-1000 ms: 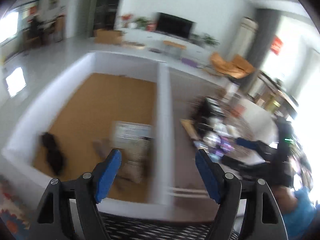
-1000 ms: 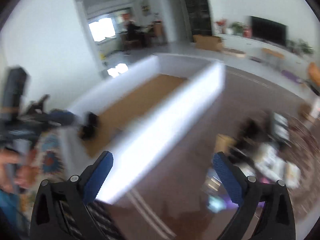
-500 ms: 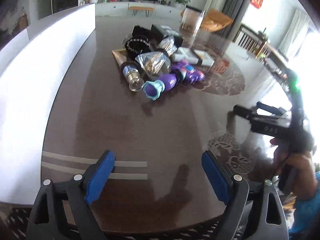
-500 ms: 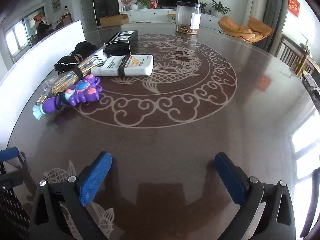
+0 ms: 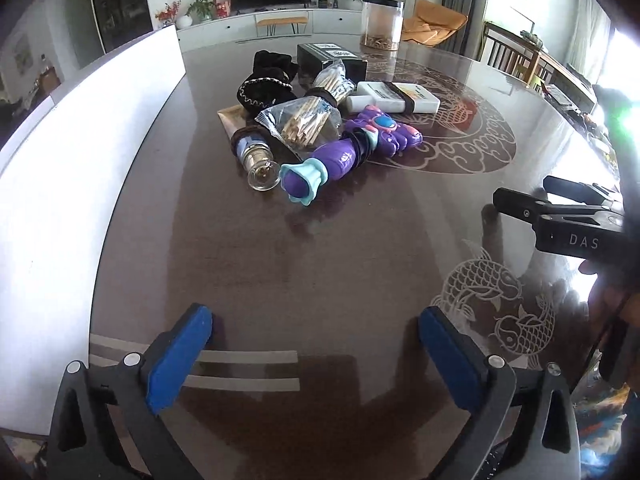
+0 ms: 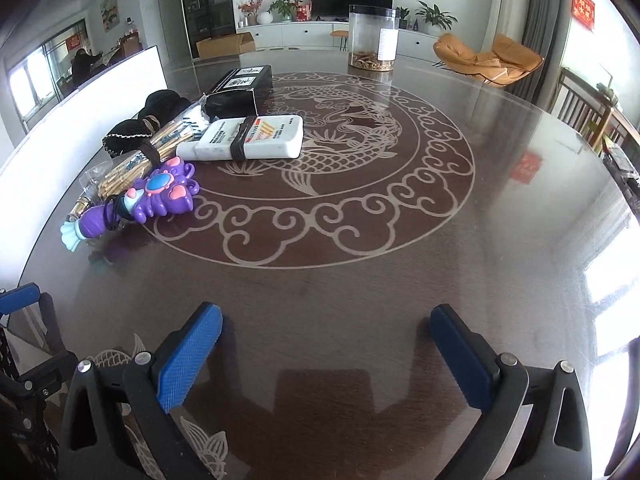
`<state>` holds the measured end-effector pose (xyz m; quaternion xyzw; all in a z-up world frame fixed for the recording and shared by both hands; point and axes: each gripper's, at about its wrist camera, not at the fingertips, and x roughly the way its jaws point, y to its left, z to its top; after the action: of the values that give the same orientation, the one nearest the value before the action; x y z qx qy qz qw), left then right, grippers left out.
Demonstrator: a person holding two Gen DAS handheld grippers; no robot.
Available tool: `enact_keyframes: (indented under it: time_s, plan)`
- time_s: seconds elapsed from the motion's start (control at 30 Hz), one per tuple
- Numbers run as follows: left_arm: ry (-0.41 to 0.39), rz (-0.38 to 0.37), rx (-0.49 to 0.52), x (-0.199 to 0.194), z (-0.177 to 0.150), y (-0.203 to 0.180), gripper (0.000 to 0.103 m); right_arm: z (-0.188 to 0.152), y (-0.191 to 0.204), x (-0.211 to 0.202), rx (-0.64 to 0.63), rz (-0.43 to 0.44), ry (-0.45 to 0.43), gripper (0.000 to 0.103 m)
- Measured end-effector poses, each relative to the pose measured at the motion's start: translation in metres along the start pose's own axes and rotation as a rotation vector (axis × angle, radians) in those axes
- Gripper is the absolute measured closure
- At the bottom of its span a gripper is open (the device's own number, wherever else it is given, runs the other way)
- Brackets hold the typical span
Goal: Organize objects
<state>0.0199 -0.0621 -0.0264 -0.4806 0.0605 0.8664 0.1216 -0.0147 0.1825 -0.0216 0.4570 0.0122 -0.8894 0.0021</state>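
Observation:
A pile of objects lies on the dark round table [image 5: 320, 264]: a purple toy [image 5: 344, 152], a bag of wooden sticks [image 5: 308, 124], a small glass bottle [image 5: 256, 156], a black pouch [image 5: 264, 88], a banded white box [image 5: 396, 98] and a black box [image 5: 332, 58]. My left gripper [image 5: 318, 334] hovers near the table's front, well short of the pile, its jaws opening with nothing between them. My right gripper [image 6: 326, 334] stands open and empty over bare table, with the purple toy [image 6: 152, 196] and white box [image 6: 256, 138] far to its upper left.
A tall white storage box wall [image 5: 80, 152] runs along the table's left side. A clear jar [image 6: 372, 38] stands at the far edge. A hand holds the right gripper's fingers [image 5: 520, 206] at the right of the left wrist view. Chairs stand beyond the table's right.
Both grippers swung away from the white storage box and came down over the table, then held still. The left gripper's jaws have spread wider.

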Motion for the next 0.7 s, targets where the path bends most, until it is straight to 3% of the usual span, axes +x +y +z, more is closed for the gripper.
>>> enact_keyframes:
  time_s: [0.7]
  plan:
    - [-0.015,-0.002,0.004,0.0019,-0.0022,0.0008,0.000,0.0004,0.0006,0.0003,0.001,0.000,-0.001,0.000]
